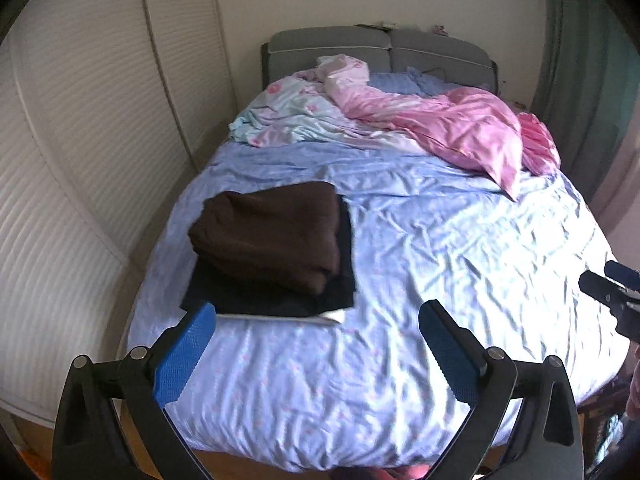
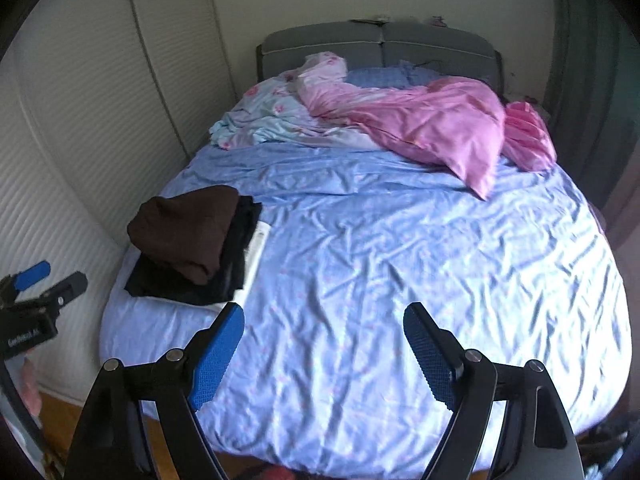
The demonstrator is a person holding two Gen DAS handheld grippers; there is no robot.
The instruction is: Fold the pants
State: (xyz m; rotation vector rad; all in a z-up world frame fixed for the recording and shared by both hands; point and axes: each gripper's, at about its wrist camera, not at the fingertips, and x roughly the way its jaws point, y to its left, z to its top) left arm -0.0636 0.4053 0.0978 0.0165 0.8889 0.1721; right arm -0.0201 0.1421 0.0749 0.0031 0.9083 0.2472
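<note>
Two grippers, left gripper [image 1: 318, 316] and right gripper [image 2: 324, 320], spread wide, empty, low in frame above wrinkled blue bed sheet [image 1: 440, 248]. Folded brown pants [image 1: 268, 232] stacked on dark clothes [image 1: 280, 300], left of centre. Pink quilt [image 1: 448, 128] upper right, white ribbed wardrobe [image 1: 80, 140] left.

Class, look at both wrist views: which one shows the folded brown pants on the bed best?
The left wrist view: the brown pants lie near the middle, large, top fold in full view, on a black garment. In the right wrist view they sit smaller, off to the left side.
</note>
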